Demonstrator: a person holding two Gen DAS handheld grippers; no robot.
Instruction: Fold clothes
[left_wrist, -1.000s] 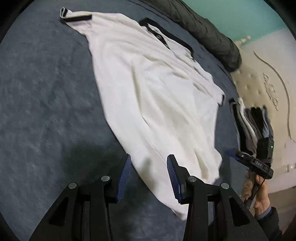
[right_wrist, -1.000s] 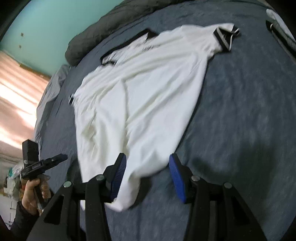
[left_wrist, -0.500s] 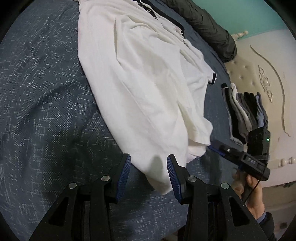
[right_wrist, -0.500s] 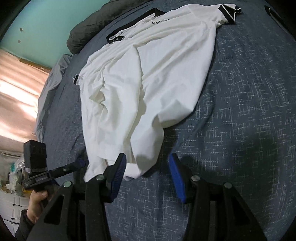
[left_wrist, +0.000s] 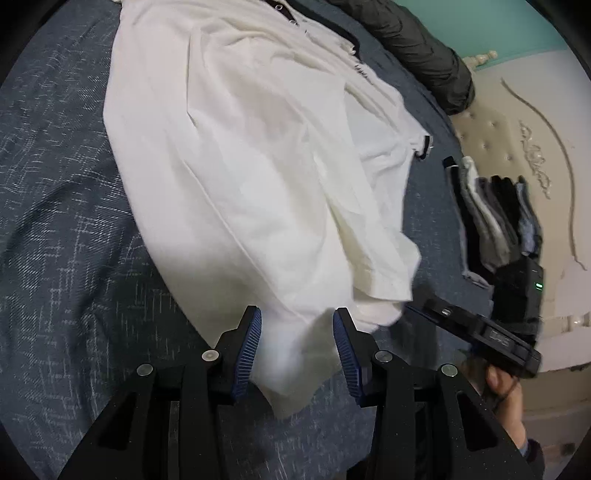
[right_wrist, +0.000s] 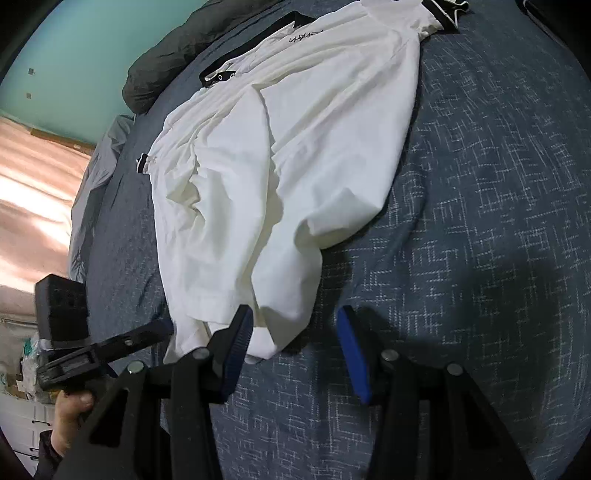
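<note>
White, one polo shirt lies on one blue bedspread; left gripper tilts down, half-open around its hem, right gripper half-open, empty.

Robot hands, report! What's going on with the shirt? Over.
Both tongs open: left around the shirt hem corner, right beside the other. Shirt spread on bed, unfolded. Nothing blocking.

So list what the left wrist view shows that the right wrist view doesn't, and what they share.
Only the left wrist view: the stack of folded clothes by a cream headboard, and the right hand-held gripper from outside.

Only the right wrist view: the black script on the shirt, the wooden floor, and the left hand-held gripper from outside.

Both: the white shirt on the blue bedcover, a dark rolled quilt, the teal wall.
</note>
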